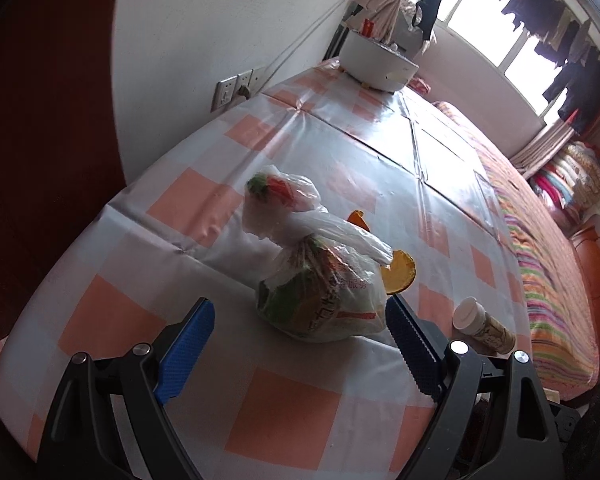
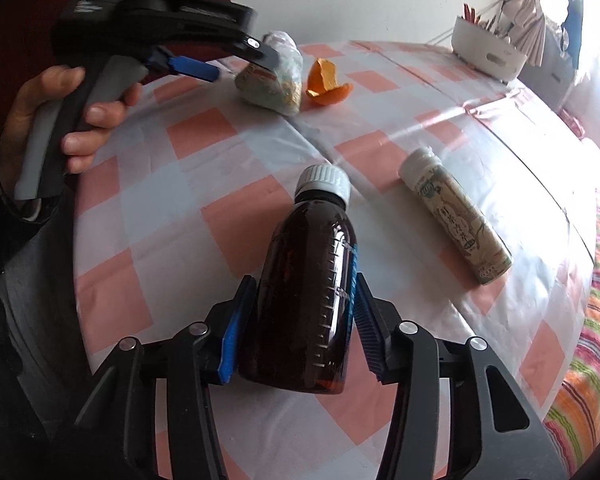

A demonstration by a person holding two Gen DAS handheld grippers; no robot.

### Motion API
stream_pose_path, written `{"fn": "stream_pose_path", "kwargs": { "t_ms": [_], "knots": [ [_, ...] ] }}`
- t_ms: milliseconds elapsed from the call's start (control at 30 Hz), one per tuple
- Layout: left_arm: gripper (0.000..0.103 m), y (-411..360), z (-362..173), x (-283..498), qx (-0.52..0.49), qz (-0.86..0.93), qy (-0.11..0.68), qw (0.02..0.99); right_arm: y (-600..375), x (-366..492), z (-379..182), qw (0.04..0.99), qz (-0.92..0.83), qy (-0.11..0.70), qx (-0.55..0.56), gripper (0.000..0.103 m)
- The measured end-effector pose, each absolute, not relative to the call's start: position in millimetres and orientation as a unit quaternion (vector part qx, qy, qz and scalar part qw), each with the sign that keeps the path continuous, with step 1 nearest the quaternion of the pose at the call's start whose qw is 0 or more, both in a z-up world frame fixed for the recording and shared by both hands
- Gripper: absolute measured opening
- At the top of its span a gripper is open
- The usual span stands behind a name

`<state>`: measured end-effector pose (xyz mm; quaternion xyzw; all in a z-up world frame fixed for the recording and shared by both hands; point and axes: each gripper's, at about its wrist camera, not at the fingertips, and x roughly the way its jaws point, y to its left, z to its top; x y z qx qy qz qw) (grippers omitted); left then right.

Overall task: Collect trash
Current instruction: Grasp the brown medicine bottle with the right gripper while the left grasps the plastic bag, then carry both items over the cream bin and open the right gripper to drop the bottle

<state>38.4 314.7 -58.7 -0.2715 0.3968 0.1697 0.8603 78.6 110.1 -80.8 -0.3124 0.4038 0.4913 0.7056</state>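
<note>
**Bottle clamped on the right, left jaws wide at the bag**

From my left wrist camera, the left gripper (image 1: 300, 336) hangs just above the table (image 1: 132, 320), which wears a cloth of peach and pale squares. Its blue fingers (image 1: 188, 344) stand wide apart with nothing between them. Just ahead of them sits a knotted plastic bag (image 1: 324, 292), full of scraps, its twisted top leaning left. Behind the bag, touching its right side, lies an orange peel (image 1: 400, 272). Further right, near the table's edge, a small white-capped jar (image 1: 482, 326) lies on its side. At the far end of the table stands a white pot (image 1: 374, 66), and right of the table runs a striped bed (image 1: 548, 280).

From my right wrist camera, at far left I see a hand (image 2: 60, 116) gripping the left gripper's handle, the tool reaching toward the bag (image 2: 274, 76); the peel (image 2: 326, 84) sits just right of it. In the centre, the right gripper (image 2: 302, 320) is clamped on a brown bottle (image 2: 308, 292) with a grey cap, both pads (image 2: 236, 328) pressed to its sides; I cannot tell whether it rests on the cloth or is lifted. To the right the jar (image 2: 456, 216) lies apart from it
</note>
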Motion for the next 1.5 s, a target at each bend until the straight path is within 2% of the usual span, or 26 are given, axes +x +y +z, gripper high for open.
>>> {"fn": "stream_pose_path", "kwargs": {
  "t_ms": [233, 300, 367, 567, 1000, 1500],
  "knots": [
    [0.085, 315.8, -66.4, 50.3, -0.279, 0.161, 0.406, 0.855, 108.5, 65.3, -77.6, 0.715, 0.49, 0.391, -0.31, 0.044],
    [0.077, 316.7, -69.0, 51.0, -0.281, 0.165, 0.407, 0.853, 106.8, 65.4, -76.9, 0.718, 0.489, 0.39, -0.305, 0.043],
    [0.062, 317.6, -69.5, 49.8, -0.291, 0.151, 0.403, 0.854, 105.0, 64.6, -75.2, 0.723, 0.486, 0.387, -0.303, 0.043],
    [0.054, 313.3, -65.0, 45.5, -0.279, 0.155, 0.395, 0.861, 96.7, 67.7, -66.9, 0.737, 0.482, 0.384, -0.278, 0.041],
    [0.052, 283.9, -42.9, 28.8, -0.241, 0.129, 0.356, 0.894, 78.0, 71.0, -56.2, 0.77, 0.458, 0.371, -0.245, 0.041],
    [0.052, 235.3, -31.4, 35.2, -0.204, 0.088, 0.354, 0.909, 28.1, 78.5, -41.7, 0.802, 0.422, 0.366, -0.211, 0.041]
  ]
}}
